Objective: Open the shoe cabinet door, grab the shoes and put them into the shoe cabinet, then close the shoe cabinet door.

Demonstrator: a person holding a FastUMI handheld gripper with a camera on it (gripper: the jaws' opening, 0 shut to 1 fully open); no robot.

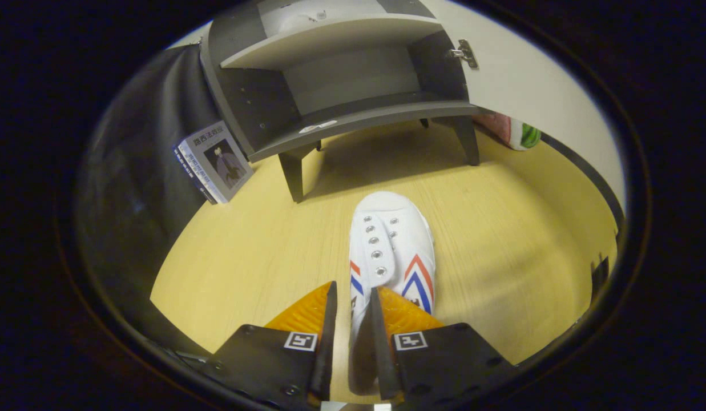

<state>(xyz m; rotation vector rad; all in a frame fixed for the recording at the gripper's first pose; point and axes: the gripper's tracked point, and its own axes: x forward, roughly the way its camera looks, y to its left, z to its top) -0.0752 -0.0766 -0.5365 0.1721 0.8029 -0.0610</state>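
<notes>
A white canvas shoe (394, 245) with red and blue chevron stripes points toe-first toward the cabinet. My gripper (353, 297) is shut on the shoe's near side wall, which is pinched between both fingers. The shoe appears lifted a little above the wooden floor (261, 251). Beyond it stands the grey shoe cabinet (341, 85) on short legs, with its white door (535, 85) swung open to the right and an inner shelf (330, 43) in view. The lower compartment (353, 80) has nothing in it.
A book (213, 162) leans against the dark cloth wall to the left of the cabinet. A red, white and green object (515, 132) lies behind the open door on the right. Wooden floor stretches between the shoe and the cabinet legs.
</notes>
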